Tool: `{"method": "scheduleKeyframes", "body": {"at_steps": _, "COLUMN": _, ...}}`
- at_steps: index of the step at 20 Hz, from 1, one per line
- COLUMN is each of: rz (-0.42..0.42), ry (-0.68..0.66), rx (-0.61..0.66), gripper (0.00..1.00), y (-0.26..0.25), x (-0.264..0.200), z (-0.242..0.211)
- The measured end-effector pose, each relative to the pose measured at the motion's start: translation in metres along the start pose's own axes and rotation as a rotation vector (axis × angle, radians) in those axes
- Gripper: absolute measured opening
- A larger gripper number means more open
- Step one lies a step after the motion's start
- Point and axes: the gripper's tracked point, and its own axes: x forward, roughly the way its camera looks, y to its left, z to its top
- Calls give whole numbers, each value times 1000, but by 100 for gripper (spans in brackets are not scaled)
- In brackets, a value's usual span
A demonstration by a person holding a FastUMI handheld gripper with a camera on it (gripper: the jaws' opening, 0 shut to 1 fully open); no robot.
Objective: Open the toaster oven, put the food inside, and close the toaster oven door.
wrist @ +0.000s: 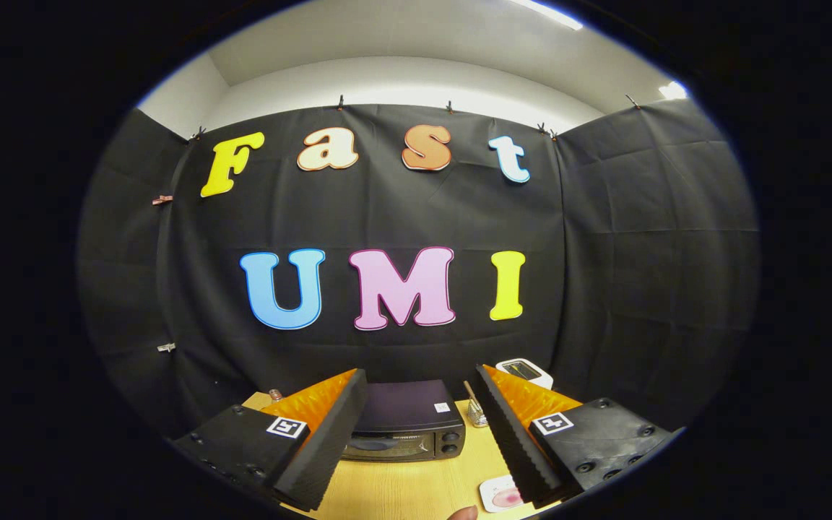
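While the gripper (419, 426) hangs above the pale wooden table (401, 491), its two wedge-shaped fingers (326, 440), ridged on their inner faces, stand spread wide with nothing between them. Beyond the gap sits the toaster oven (405, 426), a dark boxy body with a smooth flat top, glass door shut, round knobs at its right end. Just right of it stands a small clear bottle (475, 412), then a white boxy device (526, 371) behind the right finger. Nearer, a white plate (499, 495) holding something pink lies on bare tabletop, a fingertip (463, 513) beside it.
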Motion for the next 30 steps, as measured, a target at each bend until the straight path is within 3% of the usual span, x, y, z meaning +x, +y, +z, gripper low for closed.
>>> {"method": "scheduleKeyframes", "body": {"at_steps": 8, "rz": 42, "ry": 54, "rx": -5, "gripper": 97, "y": 29, "x": 31, "z": -36}}
{"method": "scheduleKeyframes", "body": {"at_steps": 18, "rz": 125, "ry": 301, "rx": -16, "gripper": 98, "y": 79, "x": 108, "z": -177}}
{"method": "scheduleKeyframes", "body": {"at_steps": 24, "rz": 121, "ry": 446, "rx": -23, "gripper": 98, "y": 86, "x": 154, "z": -264}}
{"method": "scheduleKeyframes", "body": {"at_steps": 30, "rz": 90, "ry": 514, "rx": -19, "gripper": 98, "y": 89, "x": 177, "z": -306}}
